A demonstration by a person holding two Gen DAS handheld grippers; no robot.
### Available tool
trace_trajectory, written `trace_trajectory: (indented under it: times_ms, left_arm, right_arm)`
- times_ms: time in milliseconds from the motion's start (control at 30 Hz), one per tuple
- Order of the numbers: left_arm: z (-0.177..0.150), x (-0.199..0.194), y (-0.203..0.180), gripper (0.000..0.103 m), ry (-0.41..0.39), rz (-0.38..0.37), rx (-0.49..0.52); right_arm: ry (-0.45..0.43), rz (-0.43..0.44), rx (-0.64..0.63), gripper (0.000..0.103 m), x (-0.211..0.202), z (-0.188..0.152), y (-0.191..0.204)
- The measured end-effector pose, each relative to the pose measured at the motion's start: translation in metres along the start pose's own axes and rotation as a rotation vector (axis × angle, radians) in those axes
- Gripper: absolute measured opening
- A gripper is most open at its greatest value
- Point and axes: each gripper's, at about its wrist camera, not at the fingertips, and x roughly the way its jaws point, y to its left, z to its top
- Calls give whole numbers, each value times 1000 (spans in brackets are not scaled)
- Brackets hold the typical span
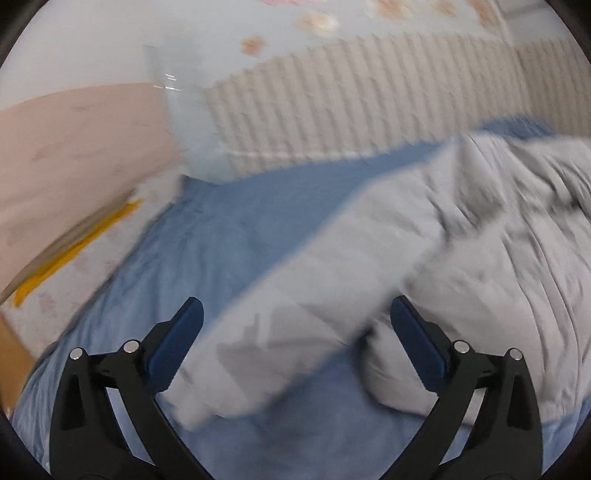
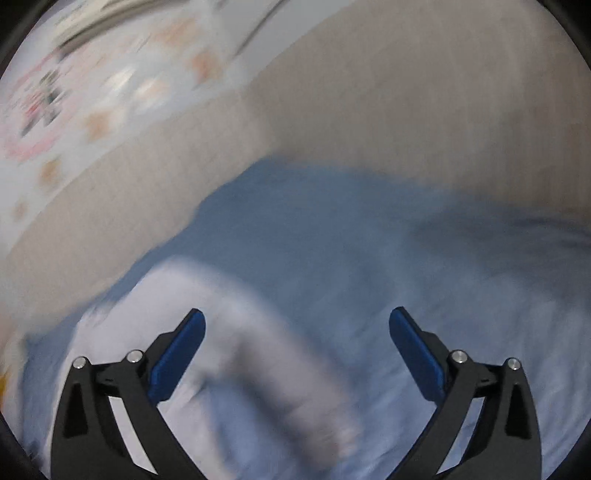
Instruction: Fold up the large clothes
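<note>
Both grippers hang with jaws spread wide and nothing between them. Nearest the left gripper [image 1: 295, 325], a long grey sleeve [image 1: 288, 317] runs diagonally across its open gap, lying on the blue bedcover [image 1: 229, 236] rather than pinched. To the right of that sleeve the rumpled body of the grey garment [image 1: 498, 266] spreads out, creased and not yet squared.

The right gripper [image 2: 297, 332] hovers over another pale grey length of cloth — likely the other sleeve [image 2: 266, 354] — which curves down between and just left of its blue pads [image 2: 177, 354]. The right wrist view is heavily blurred, so whether the pads touch fabric cannot be told.

Judging by the loose sleeves, the fold is at an early stage. To do this step well, each gripper should close near a sleeve's cuff, taking only the top layer and not the bedcover beneath, then carry it flat across the body so the crease falls straight.

Farther off stand a ribbed beige headboard [image 1: 369, 103], a pink panel [image 1: 74, 147] at left, and a pale wall [image 1: 258, 29] patterned with orange shapes.
</note>
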Motion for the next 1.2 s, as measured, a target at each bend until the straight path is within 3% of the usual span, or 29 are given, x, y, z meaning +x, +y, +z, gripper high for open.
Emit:
trace_trajectory:
  times_ms: [100, 200, 367, 467, 600, 633, 667, 700, 733, 767, 800, 833, 933, 1067, 1200]
  left_arm:
    - [-24, 25, -39, 100, 99, -23, 86]
    - [-43, 38, -50, 100, 169, -33, 156]
    - [-52, 54, -50, 100, 217, -35, 175]
    - [-41, 70, -48, 100, 236, -50, 99]
    - [-33, 95, -53, 99, 278, -123, 21]
    - [-33, 100, -56, 96, 286, -135, 17]
    - [-34, 103, -58, 83, 292, -154, 13]
    - [-34, 107, -61, 58, 293, -164, 12]
    - [-33, 108, -64, 43, 292, -176, 17]
    - [-32, 108, -66, 31, 293, -170, 26]
    - [-31, 106, -66, 22, 288, -167, 27]
    - [-27, 105, -65, 18, 296, -187, 17]
    - [-17, 103, -61, 9, 298, -213, -4]
    - [8, 83, -39, 7, 244, -240, -83]
    - [55, 23, 5, 5, 86, -287, -211]
  right_arm:
    - [154, 76, -248, 100, 47, -45, 57]
    - [253, 66, -444, 100, 78, -88, 98]
    - [404, 91, -500, 100, 106, -126, 122]
    - [428, 82, -536, 100, 118, -144, 116]
    - [476, 119, -463, 98, 129, -156, 103]
    - [482, 136, -446, 92, 132, -158, 102]
    - [485, 136, -449, 88, 135, -160, 103]
    - [474, 123, -464, 83, 136, -161, 105]
    - [464, 121, -473, 76, 140, -163, 112]
    - [455, 123, -484, 59, 141, -164, 117]
    - [443, 122, -494, 49, 140, -165, 122]
    - [433, 121, -498, 40, 139, -165, 123]
    - [396, 156, -493, 24, 133, -160, 127]
    - [275, 228, -469, 18, 102, -132, 130]
    - [111, 326, -446, 15, 31, -93, 141]
